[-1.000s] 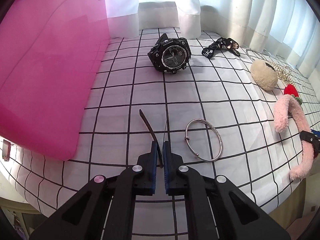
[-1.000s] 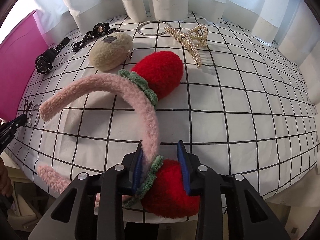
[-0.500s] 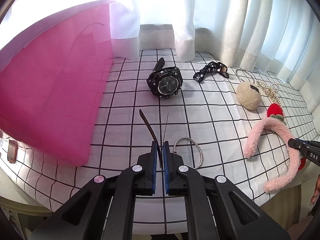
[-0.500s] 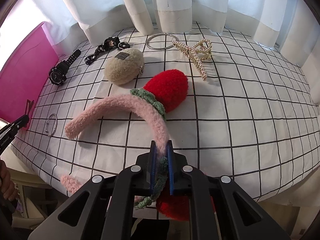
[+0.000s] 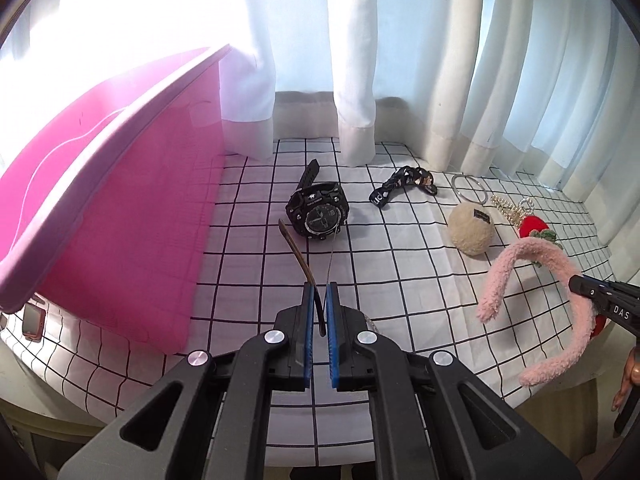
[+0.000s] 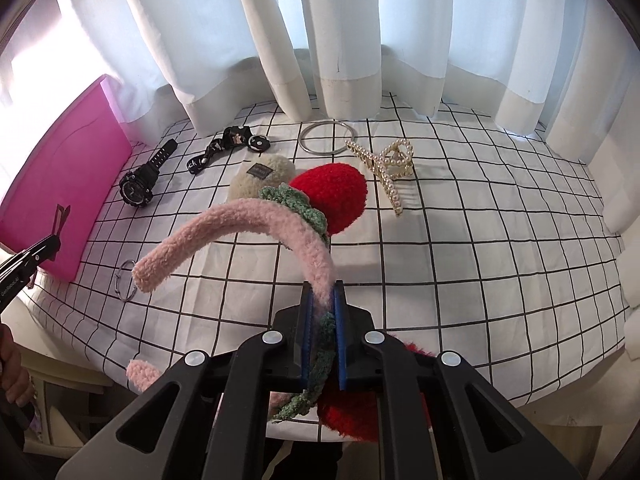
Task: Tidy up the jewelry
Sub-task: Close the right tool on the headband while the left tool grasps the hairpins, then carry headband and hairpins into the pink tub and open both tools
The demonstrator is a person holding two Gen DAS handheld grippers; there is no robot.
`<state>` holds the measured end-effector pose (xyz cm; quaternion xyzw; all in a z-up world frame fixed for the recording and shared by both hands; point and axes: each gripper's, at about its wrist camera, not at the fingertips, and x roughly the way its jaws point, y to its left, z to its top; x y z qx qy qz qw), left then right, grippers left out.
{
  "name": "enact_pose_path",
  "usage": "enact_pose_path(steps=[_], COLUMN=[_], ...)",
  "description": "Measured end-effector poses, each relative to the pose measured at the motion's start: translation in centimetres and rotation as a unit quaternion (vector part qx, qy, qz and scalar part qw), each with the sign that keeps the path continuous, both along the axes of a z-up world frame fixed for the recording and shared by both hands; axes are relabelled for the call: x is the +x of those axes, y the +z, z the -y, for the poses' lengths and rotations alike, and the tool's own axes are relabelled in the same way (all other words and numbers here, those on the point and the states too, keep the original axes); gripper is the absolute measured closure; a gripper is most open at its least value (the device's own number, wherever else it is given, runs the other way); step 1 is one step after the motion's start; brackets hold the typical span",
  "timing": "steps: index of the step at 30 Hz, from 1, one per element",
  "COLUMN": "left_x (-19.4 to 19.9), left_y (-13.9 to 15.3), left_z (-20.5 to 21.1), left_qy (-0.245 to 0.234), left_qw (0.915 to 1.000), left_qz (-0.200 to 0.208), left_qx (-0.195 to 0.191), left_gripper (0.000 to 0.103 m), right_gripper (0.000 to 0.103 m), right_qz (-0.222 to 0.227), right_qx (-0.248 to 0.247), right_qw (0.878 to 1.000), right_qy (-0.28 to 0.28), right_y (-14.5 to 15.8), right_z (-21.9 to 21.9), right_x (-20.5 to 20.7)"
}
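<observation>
White sheer curtains [image 6: 320, 40] hang behind a table covered in a white cloth with a black grid [image 6: 480, 272]. Large pink flat case [image 5: 120, 208] stands tilted at the table's left side.

Left gripper [image 5: 319, 296]: blue-padded jaws closed on a thin dark brown curved hair band [image 5: 298, 258], whose free ends rise forward above the cloth. Held clear of the table.

Right gripper [image 6: 322, 300]: jaws clamped on the fluffy pink headband with red strawberry pompoms and green crochet leaves [image 6: 256, 220]. Headband is lifted off the cloth; its arc extends left and forward, one strawberry up front, the other below the jaws.

On the cloth: black digital wristwatch [image 5: 318, 216] near the case; black patterned hair tie [image 5: 402, 184] just right of it; plain silver bangle [image 6: 329, 138] at the back; cream fuzzy round hair clip [image 5: 470, 228]; pearl-studded gold claw clip [image 6: 388, 168] right of the strawberry; thin silver bracelet [image 6: 126, 280] near the front left edge
</observation>
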<state>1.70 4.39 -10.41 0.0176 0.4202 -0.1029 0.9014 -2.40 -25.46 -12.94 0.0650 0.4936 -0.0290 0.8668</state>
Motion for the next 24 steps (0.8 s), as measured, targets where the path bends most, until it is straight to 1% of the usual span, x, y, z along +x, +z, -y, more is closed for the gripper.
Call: enact_pose_path(steps=[4,8,12,14,19,24], left_x=[-0.1,-0.2,-0.2,-0.1,0.3,1.2], left_y=[2.1,5.0,7.9,9.4,12.8,14.6], left_z=[0.1,0.1,-0.5,-1.1,-4.1,-8.7], left_qy=[-0.003,-0.006,-0.001,0.006,0.041,0.101], left_qw=[0.9997,0.9982,0.9954,0.9936,0.9877,0.9815], left_qz=[0.021,0.051,0.081,0.098,0.142,0.159], left_qx=[-0.013,-0.032,-0.052,-0.055,-0.051,-0.033], left_gripper=[0.097,0.097,0.097,0.097,0.097,0.097], right_gripper=[0.094,0.094,0.094,0.094,0.094,0.093], right_qz=[0.025,0.061,0.099,0.12,0.166,0.194], right_qx=[0.0,0.001,0.003,0.009,0.032,0.043], right_qw=[1.0,0.998,0.995,0.992,0.981,0.966], right_qy=[0.003,0.01,0.031,0.045,0.096,0.163], right_y=[2.4,5.5,8.8,10.4,13.8,15.9], right_z=[-0.2,-0.6,-2.0,-3.0,-6.8,-12.6], right_x=[0.2,0.6,1.7,2.5,5.6,9.5])
